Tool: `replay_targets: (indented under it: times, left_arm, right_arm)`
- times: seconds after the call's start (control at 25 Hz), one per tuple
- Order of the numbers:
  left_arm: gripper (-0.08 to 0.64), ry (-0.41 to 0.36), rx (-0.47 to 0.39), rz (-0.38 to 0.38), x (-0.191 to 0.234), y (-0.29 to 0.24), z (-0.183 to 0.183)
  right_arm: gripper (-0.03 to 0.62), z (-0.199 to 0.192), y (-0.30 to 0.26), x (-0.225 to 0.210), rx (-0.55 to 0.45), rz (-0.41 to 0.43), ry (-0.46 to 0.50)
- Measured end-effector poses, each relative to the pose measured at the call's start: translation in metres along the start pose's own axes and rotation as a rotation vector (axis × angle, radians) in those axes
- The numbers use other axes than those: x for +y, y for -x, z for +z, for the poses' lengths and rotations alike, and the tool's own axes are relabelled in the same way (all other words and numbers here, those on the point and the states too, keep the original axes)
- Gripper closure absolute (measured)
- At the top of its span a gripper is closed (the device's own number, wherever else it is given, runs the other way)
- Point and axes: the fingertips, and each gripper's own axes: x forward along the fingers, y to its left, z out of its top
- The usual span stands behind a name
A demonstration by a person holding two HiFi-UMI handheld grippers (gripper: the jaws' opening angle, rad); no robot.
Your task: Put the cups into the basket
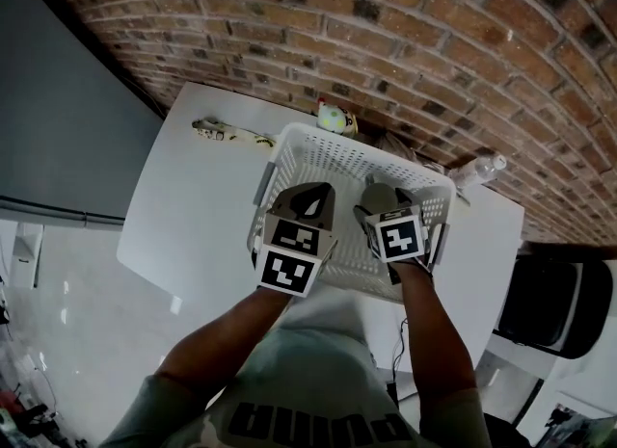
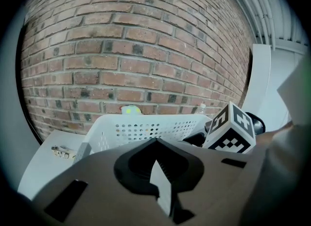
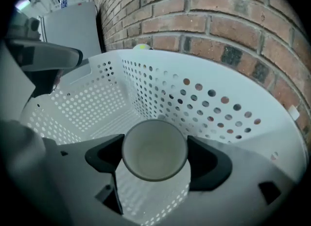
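Well, right tool [image 3: 153, 158] around cup [image 3: 154, 148]

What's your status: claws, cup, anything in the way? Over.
Left claw shut, empty. Right claw shut on cup, held over basket. Basket floor below looks bare.

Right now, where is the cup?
The cup is clamped between the right gripper's jaws, held over the inside of the white basket, on its right half in the head view.
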Motion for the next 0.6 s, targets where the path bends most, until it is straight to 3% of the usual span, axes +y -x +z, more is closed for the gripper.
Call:
replay_targets:
  times: [0.28, 0.4, 0.6]
  left_arm:
    - [0.557, 0.016, 0.014, -0.006, 0.002, -0.006, -0.002]
    - [0.557, 0.024, 0.018, -0.007, 0.003, -0.007, -0.003]
    - [0.557, 0.027, 0.014, -0.007, 0.002, -0.006, -0.002]
  right_arm:
    - [0.210, -0.014, -0.014, 0.005, 0.086, 0.002, 0.009]
    - [0.210, -0.027, -0.019, 0.010, 0.142, 0.030, -0.029]
    - [0.210, -0.027, -0.025, 0.003, 0.138, 0.017, -0.022]
